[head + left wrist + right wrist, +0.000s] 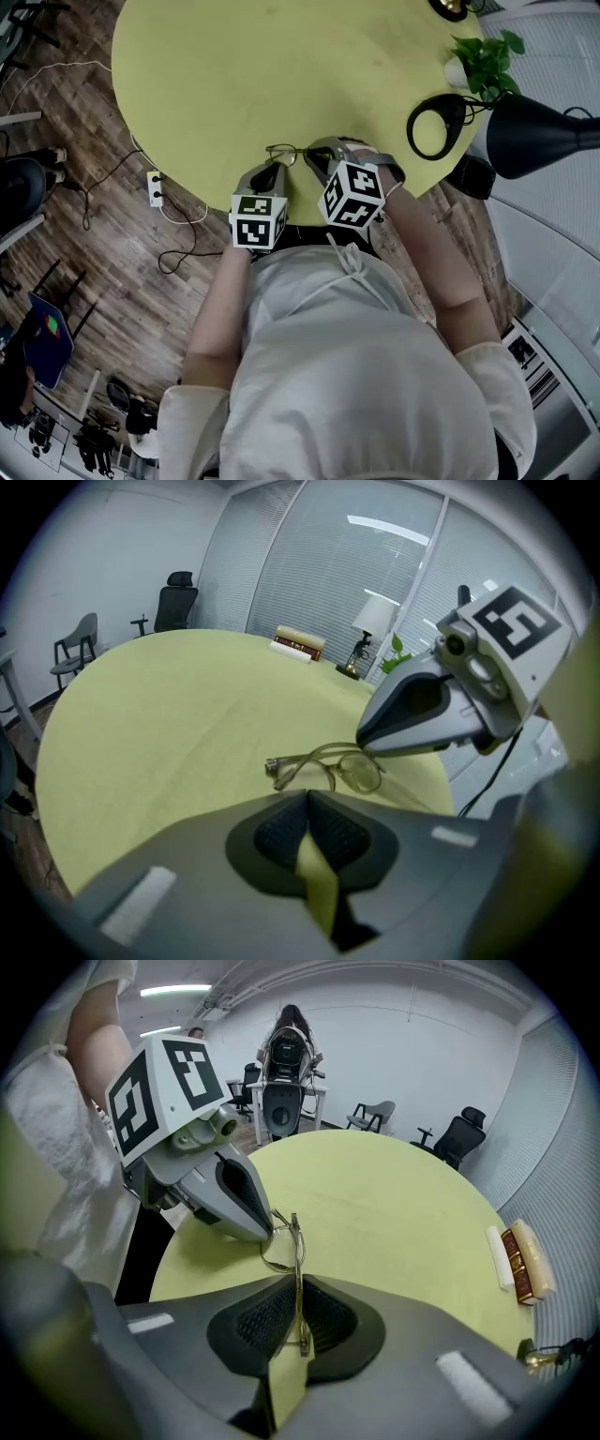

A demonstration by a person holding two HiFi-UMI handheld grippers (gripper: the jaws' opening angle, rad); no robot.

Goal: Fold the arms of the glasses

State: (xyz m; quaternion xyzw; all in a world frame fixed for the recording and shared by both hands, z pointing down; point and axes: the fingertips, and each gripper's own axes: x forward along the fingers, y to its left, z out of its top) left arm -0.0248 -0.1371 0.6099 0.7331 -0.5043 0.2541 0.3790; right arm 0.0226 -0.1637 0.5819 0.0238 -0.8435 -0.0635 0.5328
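Observation:
Thin-framed glasses (pixel 284 153) lie on the round yellow table (pixel 244 75), close to its near edge. My right gripper (pixel 322 161) is shut on one arm of the glasses; in the right gripper view the arm (pixel 299 1312) runs between the pads and the lenses (pixel 281 1246) lie just beyond. My left gripper (pixel 277 171) is shut, with nothing visible between its pads (pixel 281 832). Its tip (pixel 265 1230) rests at the far end of the glasses' front. In the left gripper view the glasses (pixel 328 766) sit just past my jaws, with the right gripper (pixel 380 735) over them.
A black desk lamp (pixel 530 131) with a ring base (pixel 436 127) and a potted plant (pixel 487 61) stand at the table's right edge. Books (pixel 525 1260) and a small table lamp (pixel 375 616) are at the far side. Office chairs (pixel 459 1133) stand around.

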